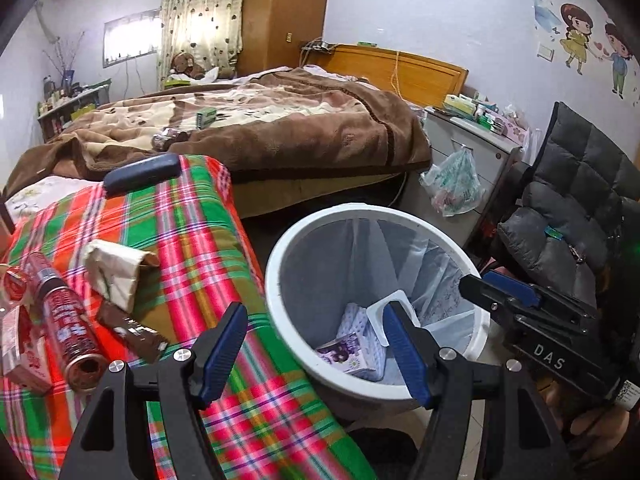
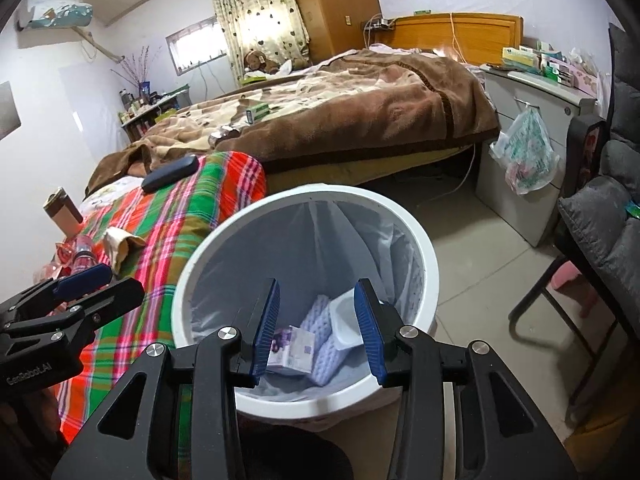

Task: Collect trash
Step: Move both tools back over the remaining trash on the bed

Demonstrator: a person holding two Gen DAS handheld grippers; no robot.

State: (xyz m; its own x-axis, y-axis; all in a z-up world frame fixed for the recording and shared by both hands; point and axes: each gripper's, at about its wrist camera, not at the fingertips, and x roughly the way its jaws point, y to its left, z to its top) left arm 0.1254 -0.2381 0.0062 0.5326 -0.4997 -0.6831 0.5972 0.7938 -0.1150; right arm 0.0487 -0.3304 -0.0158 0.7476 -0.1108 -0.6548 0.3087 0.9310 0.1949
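I see a bedroom: pale walls, tiled floor (image 2: 480, 264), bed (image 1: 256, 128) under brown blanket, wooden headboard (image 1: 396, 68), wardrobe (image 1: 284, 12), bright curtained window (image 1: 204, 12), grey cabinet (image 2: 532, 120), dark padded chair (image 1: 580, 200).
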